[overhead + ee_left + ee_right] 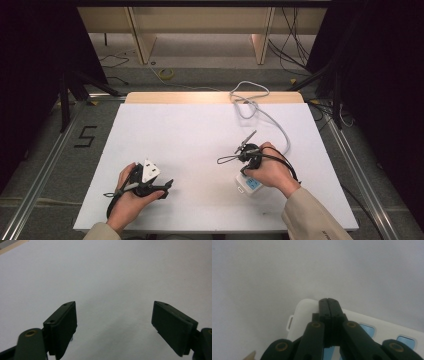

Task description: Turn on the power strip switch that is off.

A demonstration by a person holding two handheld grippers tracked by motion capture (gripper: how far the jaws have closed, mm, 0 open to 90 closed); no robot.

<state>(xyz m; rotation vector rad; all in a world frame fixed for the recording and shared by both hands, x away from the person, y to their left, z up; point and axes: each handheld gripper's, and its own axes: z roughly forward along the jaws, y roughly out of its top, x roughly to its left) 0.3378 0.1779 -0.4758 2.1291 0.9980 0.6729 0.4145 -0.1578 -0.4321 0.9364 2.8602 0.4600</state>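
Note:
A small white power strip (248, 186) with blue switches (405, 341) lies on the white table (190, 135), right of centre near the front. Its grey cable (270, 117) loops away toward the far edge. My right gripper (245, 172) hangs over the strip, jaws shut together with nothing between them. In the right gripper view its tip (328, 301) stands over the rounded end of the strip (307, 312); whether it touches, I cannot tell. My left gripper (162, 187) rests at the front left. Its jaws (114, 303) are wide open over bare table.
The table's wooden far edge (210, 97) shows behind the white top. On the floor to the left is a taped mark "5" (86, 136). Aluminium rails (45, 170) run along both sides, and a yellow cable coil (166, 74) lies on the floor behind.

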